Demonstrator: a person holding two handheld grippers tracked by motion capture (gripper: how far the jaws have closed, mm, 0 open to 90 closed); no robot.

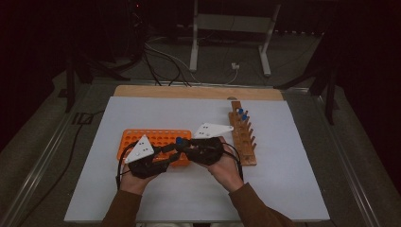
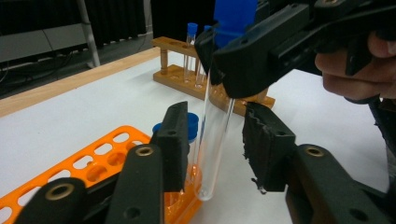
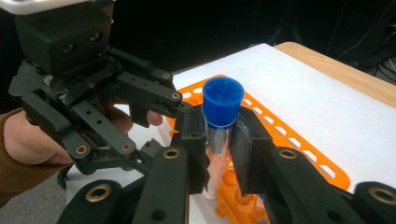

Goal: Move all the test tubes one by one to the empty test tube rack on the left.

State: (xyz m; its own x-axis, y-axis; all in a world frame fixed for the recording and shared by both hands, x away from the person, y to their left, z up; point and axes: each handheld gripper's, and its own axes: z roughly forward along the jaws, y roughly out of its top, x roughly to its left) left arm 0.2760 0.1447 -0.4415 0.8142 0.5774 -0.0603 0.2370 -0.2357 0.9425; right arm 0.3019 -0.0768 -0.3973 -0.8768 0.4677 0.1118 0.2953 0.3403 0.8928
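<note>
While the right hand-held gripper [image 3: 219, 149] clamps it, the clear, blue-capped tube [image 3: 219, 121] stands between the left's unclosed jaws.

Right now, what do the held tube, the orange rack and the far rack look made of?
Tube: clear, glossy wall, glass or hard plastic, can't tell which; its blue cap looks like matte moulded plastic.
Orange rack: uniform bright colour, smooth moulded holes, likely plastic.
Far rack: light brown with pegs and a slotted rail, looks like unpainted wood.
</note>
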